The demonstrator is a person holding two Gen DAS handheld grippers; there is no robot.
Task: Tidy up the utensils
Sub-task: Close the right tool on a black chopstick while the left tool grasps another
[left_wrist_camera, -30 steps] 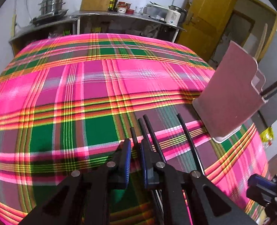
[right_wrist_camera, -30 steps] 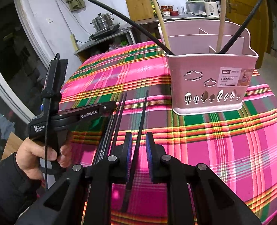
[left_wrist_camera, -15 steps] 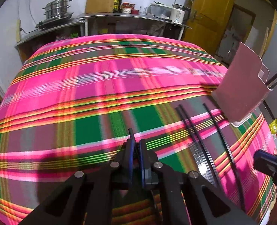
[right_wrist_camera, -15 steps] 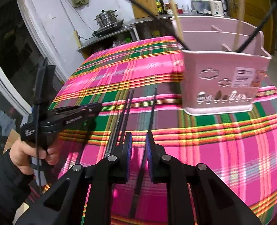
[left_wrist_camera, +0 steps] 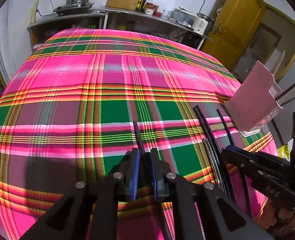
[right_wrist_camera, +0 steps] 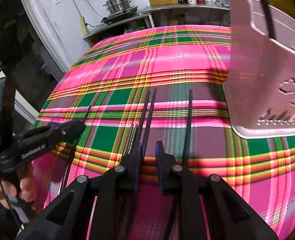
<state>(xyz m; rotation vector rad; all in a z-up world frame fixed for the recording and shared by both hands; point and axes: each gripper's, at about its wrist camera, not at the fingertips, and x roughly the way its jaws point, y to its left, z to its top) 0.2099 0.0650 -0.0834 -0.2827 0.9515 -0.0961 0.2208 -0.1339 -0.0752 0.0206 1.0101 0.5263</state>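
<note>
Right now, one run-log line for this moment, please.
left gripper: black chopstick between opening jaws | right gripper: open over loose chopsticks | pink basket: upright

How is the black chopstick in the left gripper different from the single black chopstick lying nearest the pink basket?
The chopstick in the left gripper sits between its opening jaws, tip raised off the cloth; the single chopstick lies flat and untouched. The gripped chopstick is farther from the pink basket. Both are thin and black.

On the worktop (right_wrist_camera: 187, 64) the basket (right_wrist_camera: 267, 84) stands to the right, with sticks upright in it. Left of it several chopsticks (right_wrist_camera: 147, 116) lie side by side; one more (left_wrist_camera: 138, 138) lies further left, seemingly between the left gripper's (left_wrist_camera: 144, 156) jaws.
</note>
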